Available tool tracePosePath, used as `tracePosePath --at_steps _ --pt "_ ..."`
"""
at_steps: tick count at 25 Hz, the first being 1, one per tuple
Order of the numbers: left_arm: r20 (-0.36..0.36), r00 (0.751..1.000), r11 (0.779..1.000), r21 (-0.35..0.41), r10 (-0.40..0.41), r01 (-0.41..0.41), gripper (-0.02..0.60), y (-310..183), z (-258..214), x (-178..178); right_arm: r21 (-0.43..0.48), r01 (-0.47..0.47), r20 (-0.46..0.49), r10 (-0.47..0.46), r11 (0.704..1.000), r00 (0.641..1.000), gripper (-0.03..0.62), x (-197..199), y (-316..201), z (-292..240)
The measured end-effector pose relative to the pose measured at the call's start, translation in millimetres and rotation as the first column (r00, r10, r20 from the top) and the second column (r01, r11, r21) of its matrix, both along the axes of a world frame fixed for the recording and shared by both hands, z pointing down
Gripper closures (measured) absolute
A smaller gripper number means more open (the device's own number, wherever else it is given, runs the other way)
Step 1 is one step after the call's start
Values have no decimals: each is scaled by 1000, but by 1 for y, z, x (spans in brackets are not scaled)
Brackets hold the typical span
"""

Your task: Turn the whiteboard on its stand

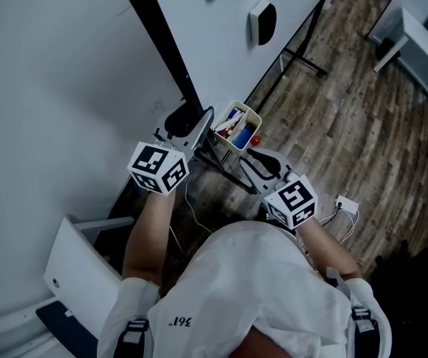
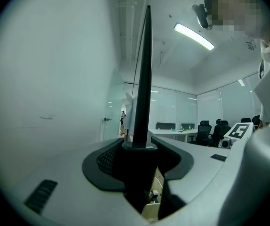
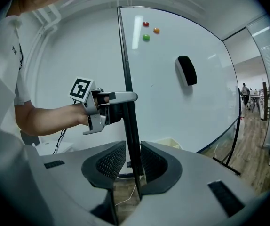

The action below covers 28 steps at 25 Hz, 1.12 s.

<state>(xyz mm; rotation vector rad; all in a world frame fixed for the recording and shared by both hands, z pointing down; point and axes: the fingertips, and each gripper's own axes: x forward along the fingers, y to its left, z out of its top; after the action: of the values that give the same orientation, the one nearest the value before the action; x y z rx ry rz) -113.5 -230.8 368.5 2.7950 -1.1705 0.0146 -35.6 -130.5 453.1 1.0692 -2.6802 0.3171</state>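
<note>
While working at the near vertical edge from two heights, showing both grippers at the whiteboard (image 1: 221, 51), standing upright on its stand (image 1: 306, 62) directly ahead of the person, with the white face running away to the right.

Judging the panel as large, stiff and probably fairly heavy, likely swinging slowly and calling for a steady push rather than a jerk. Treating the glossy face as slippery and poor for gripping. Taking the black frame edge (image 3: 124, 55) as the sound place to hold, being rigid, narrow enough for the jaws and far from the middle of the board, so giving leverage. Keeping watch on the eraser (image 3: 186, 70) and coloured magnets (image 3: 146, 37) clinging to the face, possibly shaking loose during a quick turn.

Showing the left gripper (image 2: 139, 160) higher on the frame, with jaws standing wide and the frame between them, pads lying just beside it without clearly pressing.

Showing the right gripper (image 3: 128, 166) lower down, with jaws set narrow and both ribbed pads appearing to be pressing on the frame from either side.
</note>
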Motion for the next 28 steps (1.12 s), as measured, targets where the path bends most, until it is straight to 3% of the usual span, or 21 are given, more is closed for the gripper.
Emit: tracePosePath --at_steps 19,28 --pt "-2 1000 1000 -30 8 -8 393 -25 -1 27 -7 -32 -19 32 999 999 496 17 -2 5" --pt "-3 1000 999 -40 20 -20 393 -52 0 56 6 -57 -99 57 998 993 496 33 -30 24"
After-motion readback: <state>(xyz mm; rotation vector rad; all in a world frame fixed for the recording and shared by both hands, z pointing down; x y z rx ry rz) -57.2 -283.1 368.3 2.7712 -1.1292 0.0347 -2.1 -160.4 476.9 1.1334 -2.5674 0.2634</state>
